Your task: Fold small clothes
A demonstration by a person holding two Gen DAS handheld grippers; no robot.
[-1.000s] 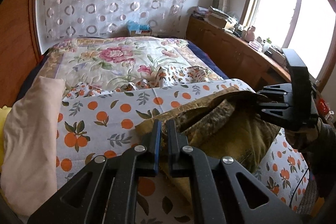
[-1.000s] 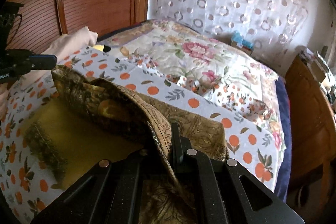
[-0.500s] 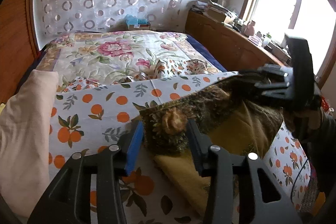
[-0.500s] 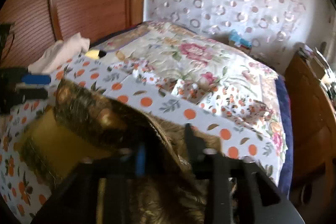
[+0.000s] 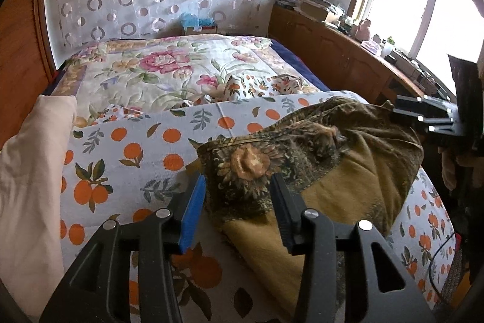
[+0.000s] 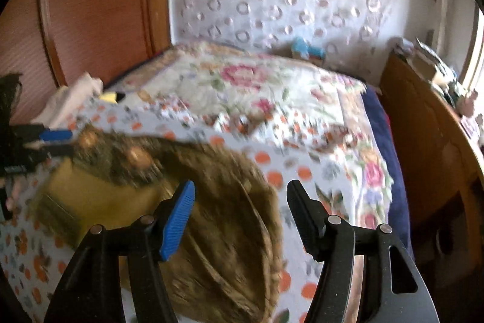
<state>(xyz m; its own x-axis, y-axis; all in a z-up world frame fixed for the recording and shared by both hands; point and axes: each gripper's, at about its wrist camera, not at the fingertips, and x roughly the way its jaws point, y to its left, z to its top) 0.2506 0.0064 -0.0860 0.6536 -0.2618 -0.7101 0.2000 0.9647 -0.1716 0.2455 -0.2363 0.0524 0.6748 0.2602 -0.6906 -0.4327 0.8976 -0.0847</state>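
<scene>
**Observer:** What worries you from here?

**Me:** The fold I've laid over may not hold. My left gripper (image 5: 239, 196) stands open, its pads either side of the folded corner without pressing it, so nothing pins that flap. My right gripper (image 6: 240, 202) is opening too, with cloth below the jaws but none clamped. The garment (image 5: 302, 168) is thick and rumpled, so the raised hump near its far edge could spring back or slide off square. If a fingertip snags the hem as I pull away, the layer will drag with it.

**Observer:** How does the piece look?

**Me:** It's an olive-brown garment with a dark floral outside and a plain mustard lining. It lies on the orange-print sheet (image 5: 145, 147) at the near end of the bed, the patterned flap turned over the lining. The right view is blurred, so I can't tell whether that side's edges line up.
</scene>
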